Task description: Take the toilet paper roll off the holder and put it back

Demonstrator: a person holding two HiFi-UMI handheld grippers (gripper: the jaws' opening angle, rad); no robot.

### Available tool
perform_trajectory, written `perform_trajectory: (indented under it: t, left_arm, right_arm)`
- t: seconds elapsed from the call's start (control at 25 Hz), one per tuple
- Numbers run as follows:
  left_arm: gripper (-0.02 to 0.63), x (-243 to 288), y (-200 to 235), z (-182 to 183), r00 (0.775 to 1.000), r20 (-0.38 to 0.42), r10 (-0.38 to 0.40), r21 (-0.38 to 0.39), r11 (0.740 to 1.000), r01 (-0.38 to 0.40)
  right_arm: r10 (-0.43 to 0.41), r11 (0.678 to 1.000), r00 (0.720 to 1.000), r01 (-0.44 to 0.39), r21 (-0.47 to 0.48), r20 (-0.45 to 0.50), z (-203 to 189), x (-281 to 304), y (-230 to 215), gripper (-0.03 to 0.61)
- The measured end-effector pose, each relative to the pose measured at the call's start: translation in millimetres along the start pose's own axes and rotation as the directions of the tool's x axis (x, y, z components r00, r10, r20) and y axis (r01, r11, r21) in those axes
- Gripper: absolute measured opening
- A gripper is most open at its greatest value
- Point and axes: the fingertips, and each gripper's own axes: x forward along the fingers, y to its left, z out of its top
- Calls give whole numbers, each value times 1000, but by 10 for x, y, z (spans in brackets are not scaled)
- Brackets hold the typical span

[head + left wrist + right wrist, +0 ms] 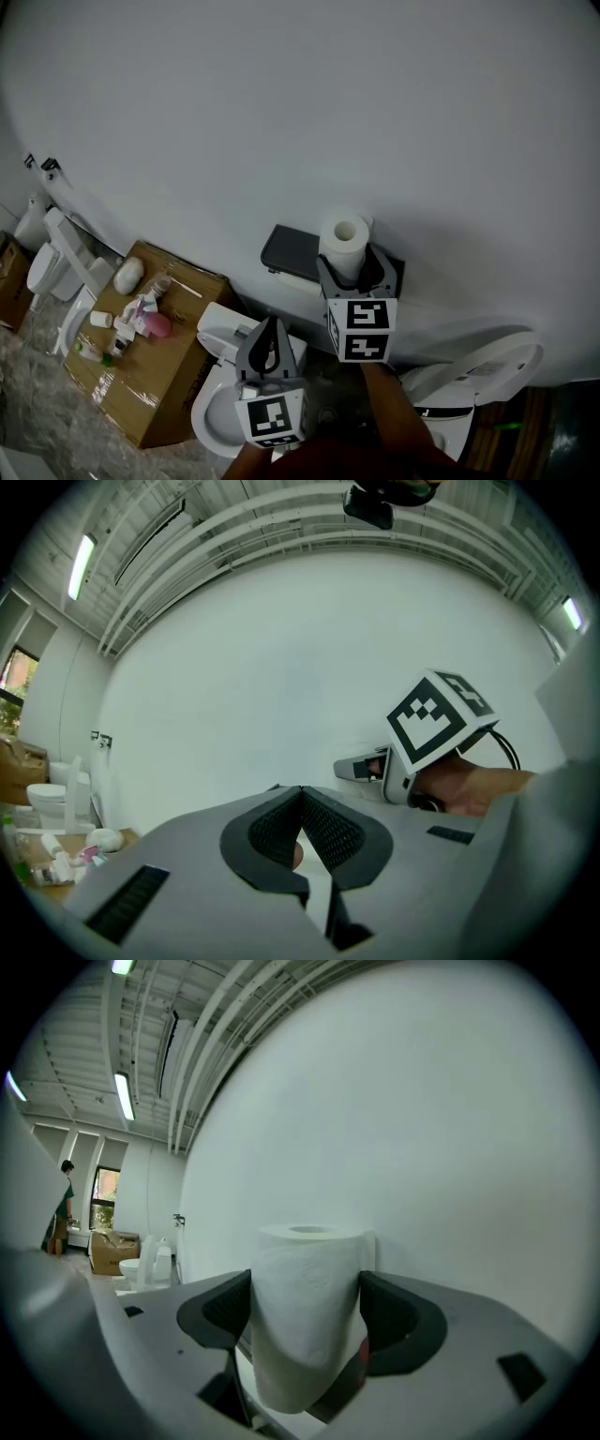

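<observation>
A white toilet paper roll [344, 242] stands upright on the flat top of a black wall holder [289, 251]. My right gripper [354, 265] reaches up to it with one jaw on either side of the roll's lower part. In the right gripper view the roll [305, 1269] fills the gap of the right gripper [305, 1309]; the black pads [225, 1307] lie right at its sides without denting the paper. My left gripper [270, 323] hangs lower and to the left, shut with nothing in it. In its own view the left gripper [302, 791] has its pads meeting at the tip.
A white wall fills the background. Below the holder stands a white toilet [220, 398], with another toilet [483, 370] to the right and more fixtures [52, 262] at far left. A cardboard box [155, 375] carries several small toiletries. A person [62, 1218] stands far off.
</observation>
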Motion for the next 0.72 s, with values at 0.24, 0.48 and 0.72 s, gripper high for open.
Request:
perform_trajectory:
  t: [0.24, 0.48, 0.72]
  left_arm:
    - [14, -24, 17, -36, 1000, -9, 3, 0, 1000, -3]
    - [14, -57, 30, -2, 1000, -4, 10, -2, 1000, -10]
    - [14, -84, 53, 41, 1000, 6, 20, 6, 1000, -20]
  right_arm:
    - [-44, 999, 999, 44, -15, 4, 11, 18, -31, 331]
    - [-34, 999, 999, 35, -13, 33, 59, -55, -31, 330]
    - [-18, 999, 995, 21, -32, 101, 245, -297, 17, 330]
